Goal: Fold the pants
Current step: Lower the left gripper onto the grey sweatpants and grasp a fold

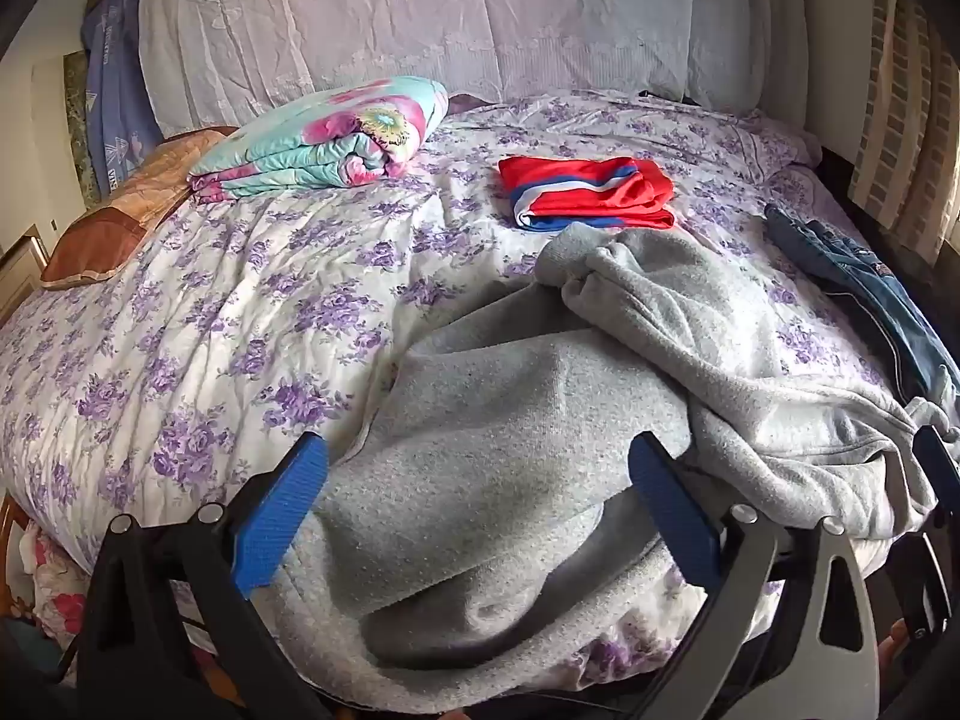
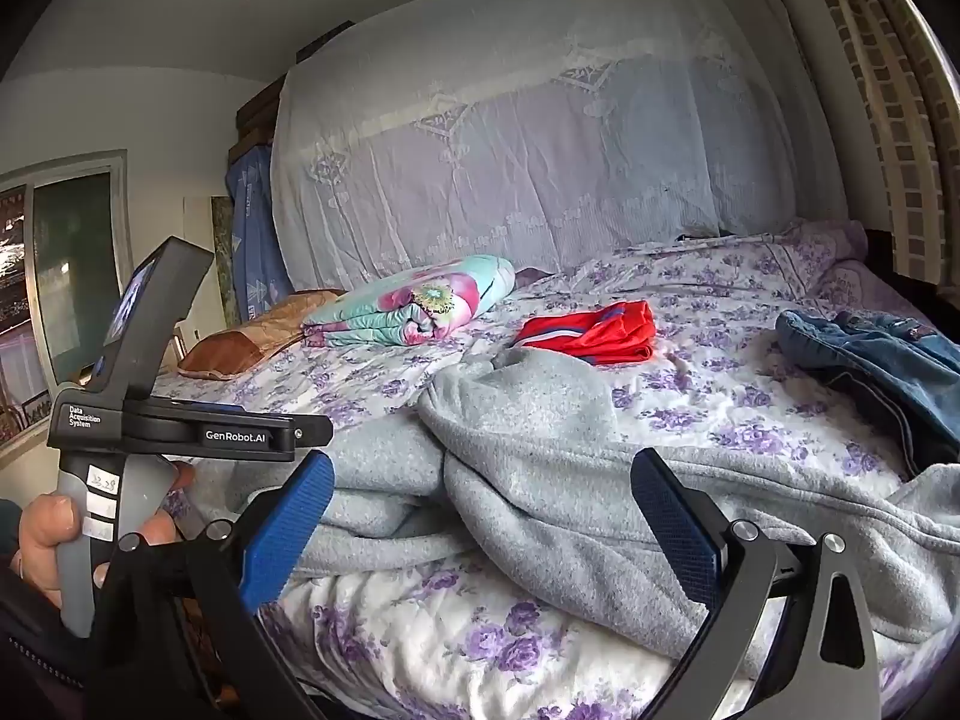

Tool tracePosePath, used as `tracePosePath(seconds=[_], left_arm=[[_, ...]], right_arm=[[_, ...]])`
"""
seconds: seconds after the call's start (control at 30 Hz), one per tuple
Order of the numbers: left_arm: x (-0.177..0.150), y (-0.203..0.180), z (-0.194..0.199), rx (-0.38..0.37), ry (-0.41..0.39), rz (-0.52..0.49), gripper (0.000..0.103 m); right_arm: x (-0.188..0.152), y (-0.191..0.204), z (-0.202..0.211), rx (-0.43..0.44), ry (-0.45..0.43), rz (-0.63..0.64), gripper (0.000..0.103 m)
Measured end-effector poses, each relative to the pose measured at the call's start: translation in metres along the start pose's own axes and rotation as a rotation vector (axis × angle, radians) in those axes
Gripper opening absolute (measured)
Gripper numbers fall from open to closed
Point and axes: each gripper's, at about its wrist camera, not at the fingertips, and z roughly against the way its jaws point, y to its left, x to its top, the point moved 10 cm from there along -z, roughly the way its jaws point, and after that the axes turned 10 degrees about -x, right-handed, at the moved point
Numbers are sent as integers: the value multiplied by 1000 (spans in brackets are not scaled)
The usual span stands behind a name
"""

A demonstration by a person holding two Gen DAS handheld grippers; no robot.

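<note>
Grey fleece pants [image 1: 516, 420] lie crumpled on the near edge of the bed, one leg reaching toward the red garment; they show in the right wrist view too [image 2: 540, 468]. My left gripper [image 1: 480, 468] hangs open just over the near part of the pants, blue pads wide apart, nothing pinched. My right gripper [image 2: 486, 492] is open as well, level with the bed edge, the grey cloth lying between and beyond its pads without being pressed. A hand holds the left gripper's handle [image 2: 90, 516] at the left of the right wrist view.
A floral purple bedspread [image 1: 210, 312] covers the bed. A folded red, white and blue garment [image 1: 588, 195] lies mid-bed, blue jeans [image 1: 870, 288] at the right edge, a folded flowered quilt [image 1: 324, 138] and a brown pillow [image 1: 114, 228] at the back left. A draped headboard [image 1: 420, 18] stands behind.
</note>
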Motion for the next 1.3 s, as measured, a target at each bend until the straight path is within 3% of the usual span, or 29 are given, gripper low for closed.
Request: tracePosePath(seconds=[0.8, 1.0, 1.23, 1.27, 1.3], left_arm=[[-2, -5, -4, -19, 13, 0, 98], [23, -25, -29, -153, 63, 37, 98], [54, -58, -98, -344, 230, 196, 97], [56, -61, -107, -368, 258, 220, 94], [55, -65, -115, -400, 292, 251, 82]], right_arm=[[-6, -1, 3, -5, 7, -1, 100], [-6, -1, 2, -6, 8, 0, 100], [-6, -22, 3, -40, -5, -20, 100], [-5, -25, 2, -46, -4, -24, 100], [-5, -31, 2, -56, -5, -30, 100]])
